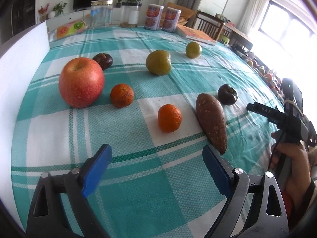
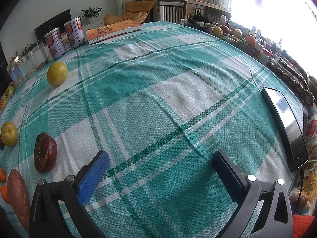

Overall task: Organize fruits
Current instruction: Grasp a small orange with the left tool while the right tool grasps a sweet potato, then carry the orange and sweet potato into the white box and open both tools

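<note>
In the left wrist view a big red apple (image 1: 81, 82), two oranges (image 1: 121, 95) (image 1: 169, 118), a brown sweet potato (image 1: 212, 122), two yellow-green fruits (image 1: 158, 62) (image 1: 193, 49) and two dark brown fruits (image 1: 103, 60) (image 1: 227, 94) lie on the teal checked cloth. My left gripper (image 1: 156, 154) is open and empty, just short of the near orange. My right gripper (image 2: 161, 158) is open and empty over bare cloth; a dark brown fruit (image 2: 45, 152), the sweet potato (image 2: 17, 194) and two yellow fruits (image 2: 57, 74) (image 2: 9, 133) lie to its left.
Two tins (image 1: 153, 16), glass jars (image 1: 101, 13) and an orange book (image 1: 198, 34) stand along the far edge. A white foam board (image 1: 21, 63) borders the left. A black device (image 2: 285, 127) lies at the right edge of the table, with clutter (image 2: 237, 37) behind it.
</note>
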`<state>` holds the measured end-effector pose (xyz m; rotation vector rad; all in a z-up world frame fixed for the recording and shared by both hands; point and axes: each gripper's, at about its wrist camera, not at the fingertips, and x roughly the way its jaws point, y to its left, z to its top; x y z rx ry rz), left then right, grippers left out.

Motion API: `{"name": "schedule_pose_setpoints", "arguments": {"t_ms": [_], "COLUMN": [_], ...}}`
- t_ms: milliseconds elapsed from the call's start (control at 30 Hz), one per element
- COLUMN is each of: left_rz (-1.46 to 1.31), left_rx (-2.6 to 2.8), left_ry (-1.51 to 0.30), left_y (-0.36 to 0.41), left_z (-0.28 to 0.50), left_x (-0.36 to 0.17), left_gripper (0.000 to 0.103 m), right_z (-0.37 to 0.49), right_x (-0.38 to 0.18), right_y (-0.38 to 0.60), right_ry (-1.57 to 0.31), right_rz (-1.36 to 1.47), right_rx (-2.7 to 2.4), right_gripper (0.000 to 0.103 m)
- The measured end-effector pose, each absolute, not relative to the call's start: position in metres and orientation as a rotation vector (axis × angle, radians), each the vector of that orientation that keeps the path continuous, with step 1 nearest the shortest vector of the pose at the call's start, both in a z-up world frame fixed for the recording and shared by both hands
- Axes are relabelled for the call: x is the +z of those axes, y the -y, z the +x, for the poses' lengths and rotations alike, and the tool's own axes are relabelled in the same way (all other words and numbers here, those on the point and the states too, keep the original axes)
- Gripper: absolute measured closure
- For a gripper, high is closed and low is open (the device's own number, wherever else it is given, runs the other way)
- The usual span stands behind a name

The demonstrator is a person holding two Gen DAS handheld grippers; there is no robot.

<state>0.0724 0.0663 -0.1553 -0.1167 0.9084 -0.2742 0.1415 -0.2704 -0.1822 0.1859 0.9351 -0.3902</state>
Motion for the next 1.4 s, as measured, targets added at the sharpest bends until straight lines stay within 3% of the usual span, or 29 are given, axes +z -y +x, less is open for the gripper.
{"name": "schedule_pose_setpoints", "arguments": {"t_ms": [67,133,267,300,333,367,433,533,667,900,933,967,1067,1233,1400], "left_rz": [-0.093,-0.049,-0.055,-0.064,-0.069,-0.071,-0.111,-0.145,-0.132,-0.166,-0.171,-0.177,-0.209,-0.268,-0.266], "left_rx": [-0.283,-0.275,-0.265,-0.261,-0.255,-0.247,-0.242,-0.246,-0.241,-0.225,-0.218,-0.209,-0.18,-0.124,0.042], "left_ry": [-0.89,-0.905,-0.952,-0.95,-0.942,-0.938,-0.931,-0.929,-0.911,-0.88,-0.872,-0.863,-0.845,-0.807,-0.758], "left_y": [-0.057,-0.046,-0.038,-0.038,-0.039,-0.04,-0.046,-0.06,-0.074,-0.105,-0.112,-0.119,-0.145,-0.191,-0.253], "left_z": [0.081,0.092,0.108,0.11,0.11,0.11,0.106,0.092,0.064,0.027,0.022,0.017,0.003,-0.015,-0.022], "left_x": [-0.15,-0.153,-0.164,-0.165,-0.165,-0.165,-0.164,-0.156,-0.139,-0.102,-0.096,-0.09,-0.074,-0.042,-0.025], "left_gripper": [0.018,0.037,0.047,0.055,0.073,0.076,0.076,0.076,0.076,0.076,0.076,0.076,0.076,0.077,0.076], "right_z": [0.142,0.142,0.142,0.142,0.142,0.141,0.135,0.115,0.108,0.146,0.146,0.145,0.143,0.13,0.116], "right_x": [-0.182,-0.182,-0.182,-0.182,-0.182,-0.182,-0.179,-0.16,-0.162,-0.175,-0.174,-0.174,-0.174,-0.152,-0.097], "right_y": [0.27,0.27,0.27,0.27,0.27,0.271,0.273,0.256,0.181,0.077,0.069,0.065,0.077,0.1,0.026], "right_ry": [-0.935,-0.935,-0.935,-0.935,-0.935,-0.933,-0.898,-0.838,-1.026,-1.137,-1.128,-1.122,-1.14,-1.163,-1.124], "right_rz": [0.186,0.186,0.186,0.186,0.187,0.19,0.223,0.292,0.399,0.1,0.034,-0.017,0.029,0.429,0.555], "right_rx": [-0.39,-0.39,-0.39,-0.39,-0.39,-0.387,-0.373,-0.203,0.219,0.203,0.188,0.164,0.199,0.405,0.715], "right_gripper": [0.0,0.0,0.0,0.0,0.0,0.0,0.001,0.02,0.023,0.024,0.04,0.064,0.063,0.063,0.063]}}
